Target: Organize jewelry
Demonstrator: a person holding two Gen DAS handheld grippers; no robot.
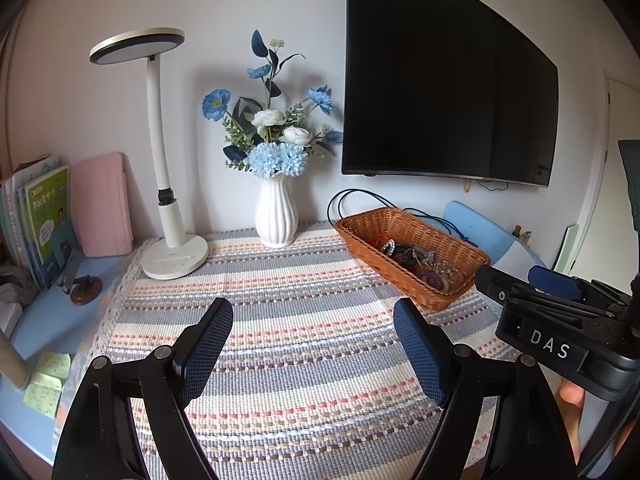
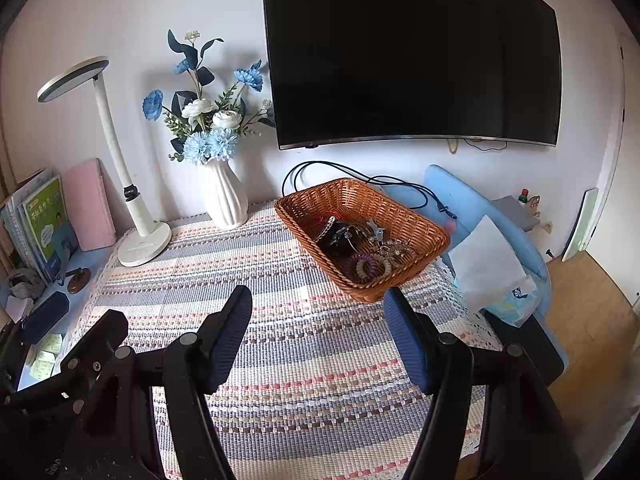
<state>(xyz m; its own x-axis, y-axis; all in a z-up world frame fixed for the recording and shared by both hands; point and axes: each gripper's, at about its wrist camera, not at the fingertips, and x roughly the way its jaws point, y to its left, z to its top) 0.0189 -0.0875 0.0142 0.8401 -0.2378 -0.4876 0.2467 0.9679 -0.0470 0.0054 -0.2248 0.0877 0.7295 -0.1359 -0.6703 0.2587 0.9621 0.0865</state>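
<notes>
Left gripper point(image 1: 314, 330) jaws wide, empty, right gripper point(image 2: 318, 318) likewise

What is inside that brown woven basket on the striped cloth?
The wicker basket holds a tangle of jewelry: purple coiled hair ties, a chain bracelet and clear beaded pieces. Whatever lies beneath the pile is covered.

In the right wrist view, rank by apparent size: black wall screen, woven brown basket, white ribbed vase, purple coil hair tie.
Largest to smallest:
black wall screen
woven brown basket
white ribbed vase
purple coil hair tie
</notes>
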